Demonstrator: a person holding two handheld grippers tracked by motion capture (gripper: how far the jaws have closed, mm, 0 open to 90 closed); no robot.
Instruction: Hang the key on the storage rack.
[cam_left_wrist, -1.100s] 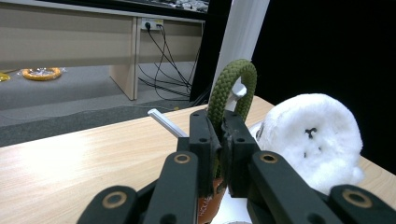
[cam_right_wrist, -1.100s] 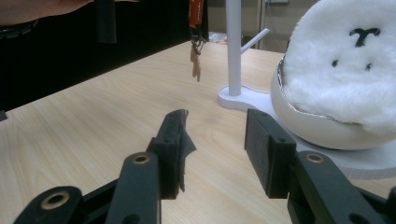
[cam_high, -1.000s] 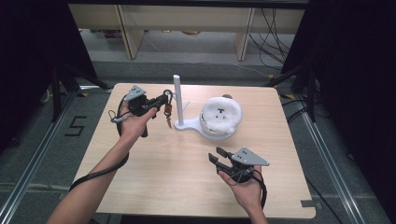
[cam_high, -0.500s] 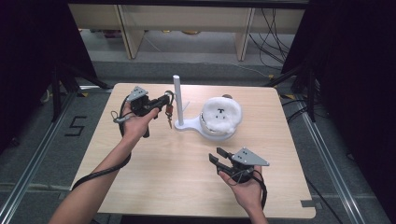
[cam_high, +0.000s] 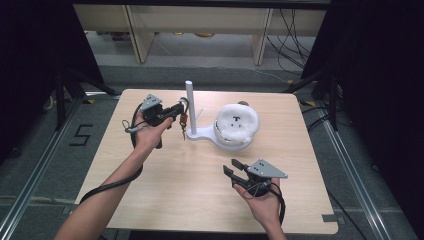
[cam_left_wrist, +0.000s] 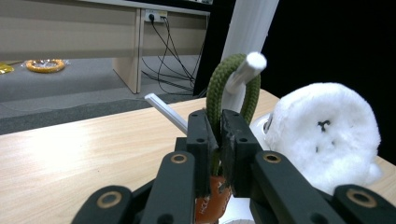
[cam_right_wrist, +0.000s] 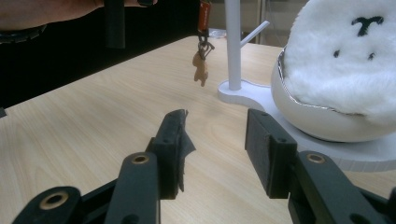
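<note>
My left gripper (cam_high: 178, 108) is at the white post (cam_high: 190, 102) of a stand, shut on the green cord loop (cam_left_wrist: 224, 74) of a keychain (cam_high: 183, 123). The loop lies over a white peg (cam_left_wrist: 248, 64). The jaws have just been opening a little, with the cord still pinched between them. An orange tag (cam_right_wrist: 204, 13) and a small brown charm (cam_right_wrist: 201, 70) dangle below. A white fluffy toy (cam_high: 236, 121) sits in the bowl (cam_right_wrist: 322, 123) on the stand's base. My right gripper (cam_high: 234, 169) rests open near the table's front right, nothing between its fingers (cam_right_wrist: 173, 140).
The light wooden table (cam_high: 165, 195) has bare surface across its front and left. A second thin peg (cam_left_wrist: 166, 111) sticks out of the post. Shelf legs and floor cables (cam_high: 280, 35) lie behind the table, with dark curtains on both sides.
The left gripper has edged slightly toward the post with the keychain. The right gripper has stayed where it was.
</note>
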